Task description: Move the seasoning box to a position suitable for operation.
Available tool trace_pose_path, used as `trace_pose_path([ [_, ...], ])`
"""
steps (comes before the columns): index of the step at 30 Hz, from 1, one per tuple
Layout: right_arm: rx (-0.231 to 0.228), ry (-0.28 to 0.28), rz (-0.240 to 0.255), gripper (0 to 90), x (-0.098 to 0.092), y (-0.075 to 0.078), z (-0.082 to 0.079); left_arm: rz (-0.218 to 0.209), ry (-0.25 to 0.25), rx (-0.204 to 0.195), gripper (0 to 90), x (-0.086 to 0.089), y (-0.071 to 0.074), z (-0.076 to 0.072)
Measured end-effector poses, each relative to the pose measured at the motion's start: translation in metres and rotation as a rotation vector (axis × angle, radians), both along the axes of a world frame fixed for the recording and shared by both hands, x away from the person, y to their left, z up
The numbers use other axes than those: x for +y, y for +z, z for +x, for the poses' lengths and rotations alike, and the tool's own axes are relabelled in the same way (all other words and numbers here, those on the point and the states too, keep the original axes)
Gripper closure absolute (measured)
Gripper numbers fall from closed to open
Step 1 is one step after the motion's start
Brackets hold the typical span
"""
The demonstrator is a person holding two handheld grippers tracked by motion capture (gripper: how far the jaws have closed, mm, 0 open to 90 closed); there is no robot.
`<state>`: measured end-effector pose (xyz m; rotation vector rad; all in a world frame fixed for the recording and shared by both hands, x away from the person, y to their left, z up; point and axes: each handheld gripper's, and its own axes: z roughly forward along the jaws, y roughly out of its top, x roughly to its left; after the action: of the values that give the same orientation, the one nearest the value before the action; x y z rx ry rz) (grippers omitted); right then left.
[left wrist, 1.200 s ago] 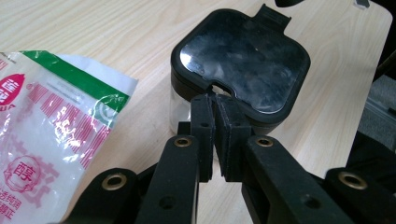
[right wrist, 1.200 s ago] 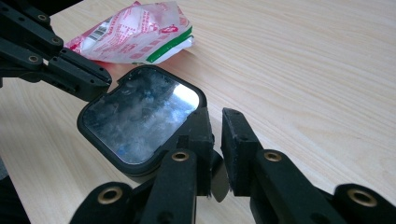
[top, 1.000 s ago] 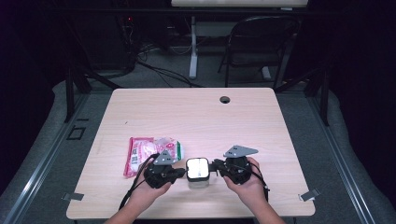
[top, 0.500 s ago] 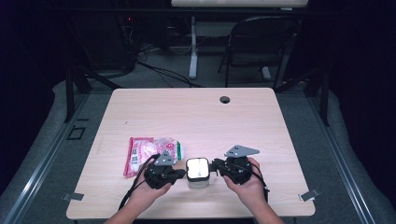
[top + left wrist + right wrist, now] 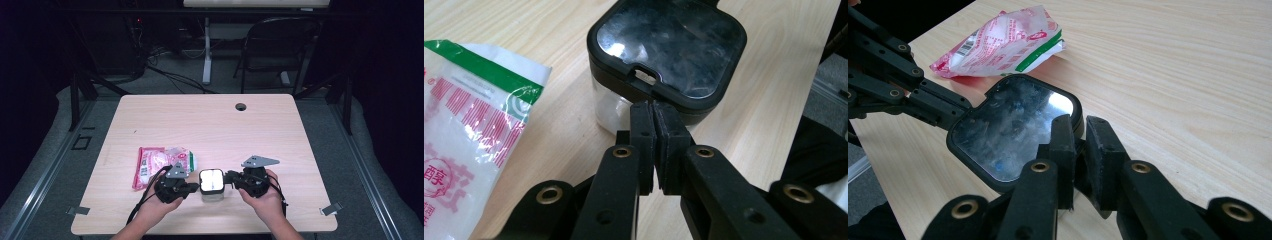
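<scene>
A clear square container with a glossy black lid stands near the table's front edge, between my two grippers. My left gripper is shut, its pads pressed together with their tips against the lid's rim just below a small notch in the lid. From the other side my right gripper comes in, and its jaws have just closed a little. Its pads stand a narrow gap apart and pinch the corner of the lid at its edge. A red, white and green plastic bag lies flat left of the container.
The light wooden table has a round cable hole near its far edge. A dark folding chair and floor cables sit beyond the table. The person's hands rest close to the table's front edge.
</scene>
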<state>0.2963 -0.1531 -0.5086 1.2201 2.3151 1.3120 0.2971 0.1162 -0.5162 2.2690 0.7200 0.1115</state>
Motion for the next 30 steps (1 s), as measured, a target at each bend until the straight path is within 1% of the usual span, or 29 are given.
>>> trace_pose_path([
  [6, -0.002, -0.001, 0.001, 83.9, 0.0003, -0.0002, -0.0007, 0.002, 0.001, -0.004, 87.5, -0.0004, -0.0005, -0.0003],
  [8, -0.002, -0.002, 0.007, 84.5, 0.0004, -0.0006, -0.0012, 0.001, 0.000, 0.001, 87.4, -0.0002, -0.0006, 0.0001],
  [10, -0.002, -0.002, 0.008, 84.5, 0.0004, -0.0006, -0.0012, 0.016, -0.003, 0.008, 87.1, -0.0011, -0.0031, 0.0011],
  [12, -0.001, -0.001, 0.007, 84.5, 0.0002, -0.0006, -0.0011, 0.014, -0.003, 0.011, 86.9, -0.0011, -0.0044, 0.0014],
  [15, -0.002, -0.004, 0.013, 84.6, 0.0002, -0.0011, -0.0013, 0.008, -0.003, 0.010, 86.9, -0.0005, -0.0046, 0.0019],
  [16, 0.000, -0.004, 0.015, 84.6, 0.0001, -0.0011, -0.0012, -0.005, 0.003, 0.003, 86.9, 0.0005, -0.0026, 0.0016],
  [17, 0.000, -0.004, 0.015, 84.6, 0.0001, -0.0011, -0.0012, -0.005, 0.003, 0.003, 87.0, 0.0005, -0.0026, 0.0016],
  [18, 0.003, -0.005, 0.016, 84.6, 0.0000, -0.0010, -0.0011, -0.016, 0.003, 0.005, 87.0, 0.0015, -0.0006, 0.0015],
  [20, 0.000, -0.003, 0.019, 84.6, 0.0000, -0.0013, -0.0009, -0.022, 0.000, 0.010, 87.0, 0.0020, 0.0002, 0.0015],
  [21, 0.000, -0.003, 0.019, 84.7, -0.0003, -0.0014, -0.0009, -0.022, 0.002, 0.003, 87.2, 0.0020, 0.0005, 0.0015],
  [27, 0.001, -0.005, 0.018, 84.7, -0.0006, -0.0014, -0.0011, -0.025, 0.003, 0.001, 87.2, 0.0020, 0.0012, 0.0012],
  [30, 0.001, -0.006, 0.018, 84.7, -0.0007, -0.0015, -0.0013, -0.039, 0.005, 0.001, 87.2, 0.0022, 0.0020, 0.0012],
])
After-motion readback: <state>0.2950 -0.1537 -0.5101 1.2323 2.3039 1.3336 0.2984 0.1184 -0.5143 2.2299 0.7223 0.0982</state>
